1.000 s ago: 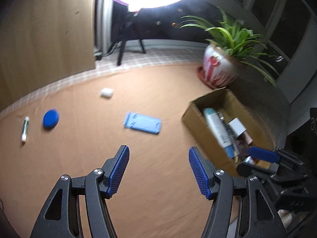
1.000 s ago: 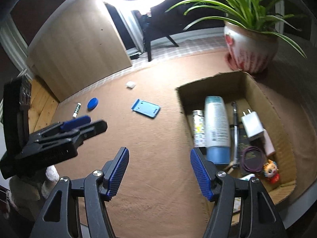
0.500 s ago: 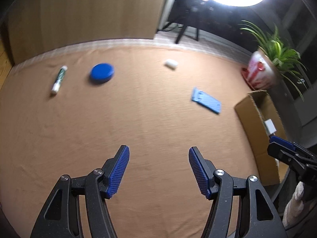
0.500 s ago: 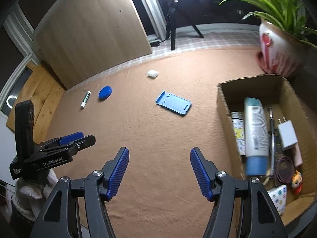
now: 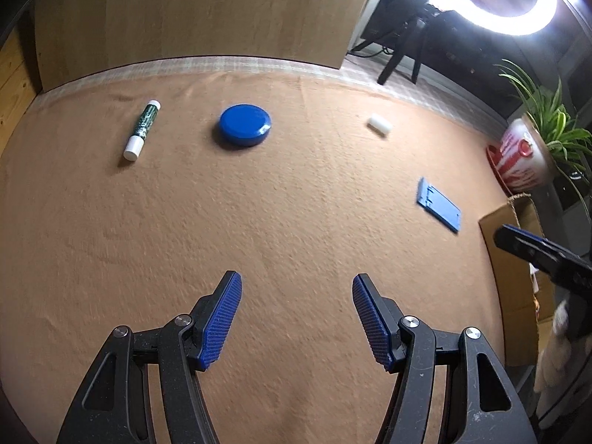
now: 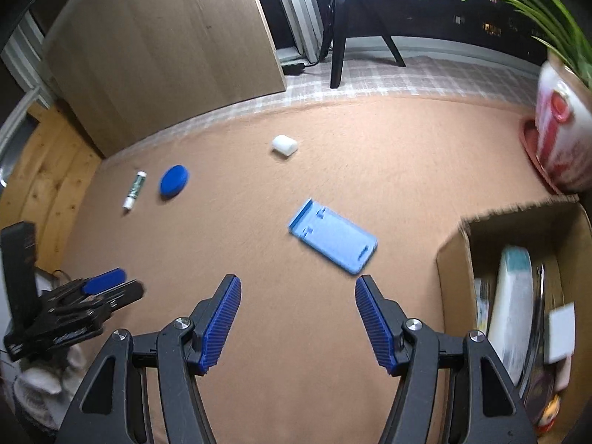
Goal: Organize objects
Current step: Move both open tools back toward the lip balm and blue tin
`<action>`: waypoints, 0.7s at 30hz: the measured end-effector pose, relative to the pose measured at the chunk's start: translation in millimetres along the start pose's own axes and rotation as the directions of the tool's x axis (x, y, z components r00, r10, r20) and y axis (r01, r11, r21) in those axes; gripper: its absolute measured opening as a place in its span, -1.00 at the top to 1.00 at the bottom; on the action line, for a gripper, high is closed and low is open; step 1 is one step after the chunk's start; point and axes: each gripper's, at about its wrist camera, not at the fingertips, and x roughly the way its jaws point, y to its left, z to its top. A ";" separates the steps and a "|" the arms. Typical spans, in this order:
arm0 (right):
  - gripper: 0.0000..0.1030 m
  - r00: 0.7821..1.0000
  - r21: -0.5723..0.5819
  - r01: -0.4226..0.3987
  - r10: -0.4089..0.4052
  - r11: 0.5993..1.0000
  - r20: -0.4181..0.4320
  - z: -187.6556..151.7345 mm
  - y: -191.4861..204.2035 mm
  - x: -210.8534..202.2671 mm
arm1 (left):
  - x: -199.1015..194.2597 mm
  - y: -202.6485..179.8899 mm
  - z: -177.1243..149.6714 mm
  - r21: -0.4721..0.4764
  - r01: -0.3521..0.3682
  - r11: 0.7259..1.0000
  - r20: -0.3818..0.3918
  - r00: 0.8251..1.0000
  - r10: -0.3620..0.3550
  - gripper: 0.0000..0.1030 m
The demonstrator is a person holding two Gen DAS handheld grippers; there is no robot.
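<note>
On the tan cloth lie a green-and-white tube [image 5: 141, 130] [image 6: 134, 189], a blue round lid [image 5: 245, 125] [image 6: 174, 181], a small white case [image 5: 379, 124] [image 6: 284, 145] and a flat light-blue stand [image 5: 439, 209] [image 6: 333, 241]. A cardboard box [image 6: 455, 255] [image 5: 510, 270] at the right holds a white bottle [image 6: 512, 303] and other items. My left gripper [image 5: 296, 316] is open and empty, facing the lid and tube from well short of them. My right gripper [image 6: 298, 318] is open and empty, just short of the blue stand.
A potted plant in a red-and-white pot [image 6: 562, 137] [image 5: 525, 155] stands at the far right beside the box. A wooden panel [image 5: 192, 11] and a ring light on a tripod [image 5: 495, 3] stand behind the cloth. Wooden flooring [image 6: 48, 170] lies to the left.
My left gripper has swung left from the box toward the lid and tube. My right gripper has moved left and forward from the box toward the blue stand. Both stayed open.
</note>
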 end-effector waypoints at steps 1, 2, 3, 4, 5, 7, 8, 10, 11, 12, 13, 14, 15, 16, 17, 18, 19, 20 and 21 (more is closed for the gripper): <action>-0.17 1.000 -0.002 0.004 -0.004 1.000 -0.012 6.5 -1.3 7.7 | 1.7 1.5 1.9 -0.007 -0.002 1.000 0.000 1.000 0.002 -0.28; -0.17 1.000 0.000 0.004 -0.004 1.000 -0.021 9.4 -2.6 12.3 | 3.2 4.3 3.0 -0.016 -0.003 1.000 -0.001 1.000 0.003 -0.28; -0.17 0.999 0.003 0.003 -0.003 1.000 -0.032 13.7 -3.9 17.7 | 4.4 6.9 4.0 -0.022 -0.005 1.000 -0.002 1.000 0.005 -0.28; -0.17 0.999 0.009 0.003 -0.002 1.000 -0.042 18.6 -5.5 23.0 | 5.4 9.8 5.6 -0.028 -0.008 1.000 -0.002 1.000 0.008 -0.28; -0.17 0.999 0.016 0.003 -0.002 1.000 -0.047 22.6 -7.1 26.8 | 5.9 13.3 7.8 -0.033 -0.015 0.999 0.000 1.000 0.015 -0.28; -0.17 0.999 0.024 0.006 -0.005 1.000 -0.050 28.5 -8.8 31.5 | 5.1 21.0 12.7 -0.046 -0.025 0.999 0.010 1.000 0.026 -0.28; -0.17 0.999 0.026 0.004 -0.002 1.000 -0.049 31.6 -8.7 33.0 | 3.7 27.4 16.6 -0.055 -0.035 0.998 0.018 0.999 0.036 -0.28; -0.17 0.999 0.029 -0.009 0.010 1.000 -0.046 38.2 -7.6 35.5 | 1.6 39.9 26.3 -0.076 -0.052 0.996 0.033 0.998 0.054 -0.28; -0.17 0.999 0.027 -0.014 0.015 1.000 -0.043 42.7 -6.1 37.1 | 0.7 46.8 31.4 -0.087 -0.059 0.994 0.040 0.997 0.063 -0.27; -0.17 0.999 0.024 -0.017 0.018 1.000 -0.040 46.0 -4.4 38.3 | 0.3 52.7 36.3 -0.096 -0.064 0.993 0.046 0.997 0.069 -0.27; -0.17 0.999 0.019 -0.022 0.023 1.000 -0.037 50.4 -1.7 39.7 | 0.4 59.0 41.7 -0.105 -0.072 0.992 0.050 0.996 0.078 -0.27; -0.17 0.999 0.013 -0.027 0.027 1.000 -0.035 55.2 1.4 41.1 | 0.9 65.8 47.8 -0.115 -0.083 0.990 0.055 0.994 0.090 -0.27; -0.17 0.999 0.008 -0.031 0.031 0.999 -0.032 60.3 5.4 42.9 | 1.8 72.6 54.0 -0.125 -0.093 0.988 0.060 0.993 0.101 -0.27; -0.17 0.999 0.004 -0.037 0.037 0.999 -0.027 65.3 9.7 44.8 | 3.0 77.5 58.6 -0.133 -0.099 0.986 0.063 0.992 0.108 -0.27; -0.17 0.999 0.000 -0.044 0.044 0.999 -0.025 70.0 12.8 47.4 | 4.1 84.8 63.8 -0.141 -0.108 0.984 0.065 0.991 0.118 -0.27; -0.17 0.998 -0.006 -0.052 0.052 0.999 -0.023 74.8 17.1 49.7 | 6.1 91.1 68.9 -0.147 -0.119 0.982 0.065 0.989 0.130 -0.27; -0.17 0.998 -0.013 -0.060 0.059 0.998 -0.023 79.9 23.1 52.9 | 7.9 95.4 72.6 -0.150 -0.125 0.981 0.065 0.989 0.136 -0.27; -0.17 0.998 -0.022 -0.066 0.066 0.998 -0.024 84.4 29.1 56.3 | 10.5 101.1 76.8 -0.153 -0.137 0.979 0.065 0.987 0.148 -0.27; -0.17 0.997 -0.032 -0.073 0.072 0.997 -0.025 87.8 36.2 59.4 | 13.1 105.4 80.4 -0.155 -0.147 0.977 0.064 0.985 0.159 -0.27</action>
